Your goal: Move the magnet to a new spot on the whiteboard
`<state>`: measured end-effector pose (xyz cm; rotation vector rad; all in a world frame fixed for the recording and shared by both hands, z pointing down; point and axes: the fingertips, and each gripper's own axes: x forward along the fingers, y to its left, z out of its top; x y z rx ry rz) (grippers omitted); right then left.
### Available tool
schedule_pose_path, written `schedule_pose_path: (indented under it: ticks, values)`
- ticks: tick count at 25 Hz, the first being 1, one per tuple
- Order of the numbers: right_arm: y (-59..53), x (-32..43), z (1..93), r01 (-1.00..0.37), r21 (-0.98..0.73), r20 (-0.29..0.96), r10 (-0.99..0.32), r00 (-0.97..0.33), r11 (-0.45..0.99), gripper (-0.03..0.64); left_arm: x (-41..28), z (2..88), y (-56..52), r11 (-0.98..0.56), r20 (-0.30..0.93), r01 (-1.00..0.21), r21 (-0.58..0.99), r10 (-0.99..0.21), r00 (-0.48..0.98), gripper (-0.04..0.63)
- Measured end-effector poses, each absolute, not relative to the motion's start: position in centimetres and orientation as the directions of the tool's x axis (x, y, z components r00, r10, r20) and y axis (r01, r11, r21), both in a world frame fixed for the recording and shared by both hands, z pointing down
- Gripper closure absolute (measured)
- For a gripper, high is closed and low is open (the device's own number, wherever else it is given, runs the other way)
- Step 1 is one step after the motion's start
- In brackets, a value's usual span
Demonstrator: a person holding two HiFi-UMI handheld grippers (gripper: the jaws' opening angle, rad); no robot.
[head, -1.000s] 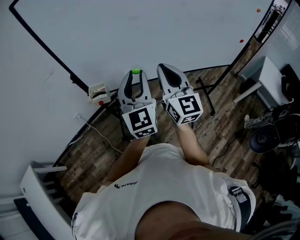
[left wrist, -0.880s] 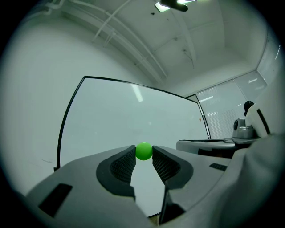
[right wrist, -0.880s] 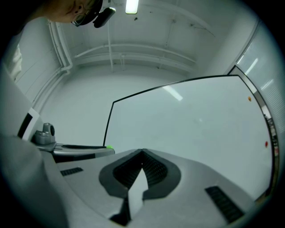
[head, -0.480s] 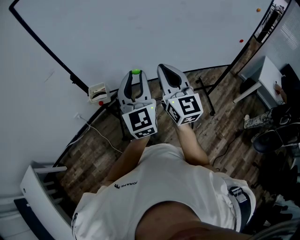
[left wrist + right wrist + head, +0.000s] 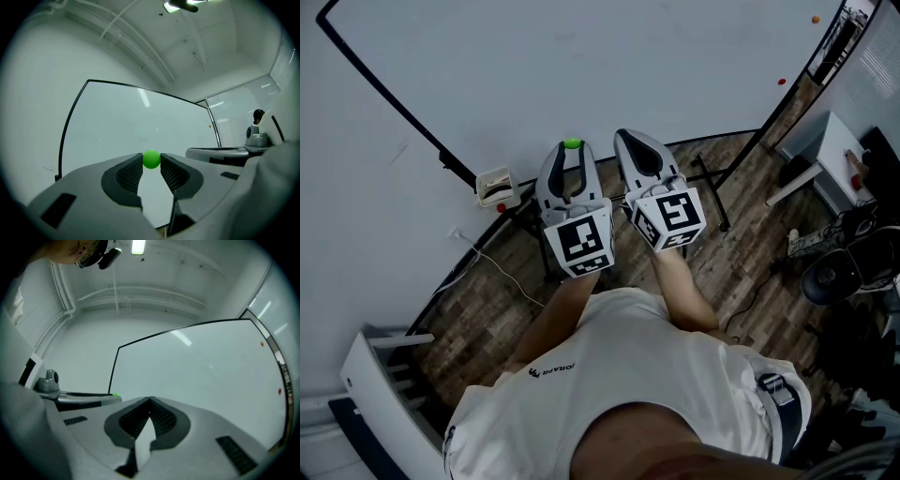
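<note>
A small round green magnet (image 5: 151, 159) sits pinched between the tips of my left gripper (image 5: 151, 162), whose two ribbed pads press on it from either side. In the head view the green magnet (image 5: 572, 143) shows at the tip of the left gripper (image 5: 572, 150), just in front of the whiteboard (image 5: 581, 66). Close beside it on the right my right gripper (image 5: 630, 137) points at the board with its tips together and nothing between them; the right gripper (image 5: 150, 400) shows the same in its own view. The whiteboard (image 5: 197, 366) fills the space ahead.
Two small magnets, orange (image 5: 816, 19) and red (image 5: 783, 82), stick near the board's right edge. A small tray with markers (image 5: 495, 186) hangs at the board's lower frame. The stand's legs (image 5: 712, 187), a cable (image 5: 502, 272), a white desk (image 5: 830, 159) and a chair (image 5: 825, 277) stand around.
</note>
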<state>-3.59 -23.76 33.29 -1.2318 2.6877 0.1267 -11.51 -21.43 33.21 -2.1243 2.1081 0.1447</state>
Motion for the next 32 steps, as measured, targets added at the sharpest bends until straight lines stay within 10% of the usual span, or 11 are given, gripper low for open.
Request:
schedule_pose_path:
  ticks: [32]
  values:
    - [-24.9, -2.7, 33.5, -0.767, 0.008, -0.190, -0.752, -0.631, 0.642, 0.603, -12.3, 31.4, -24.8, -0.014, -0.192, -1.000, -0.010, -0.981, 0.016, 0.476]
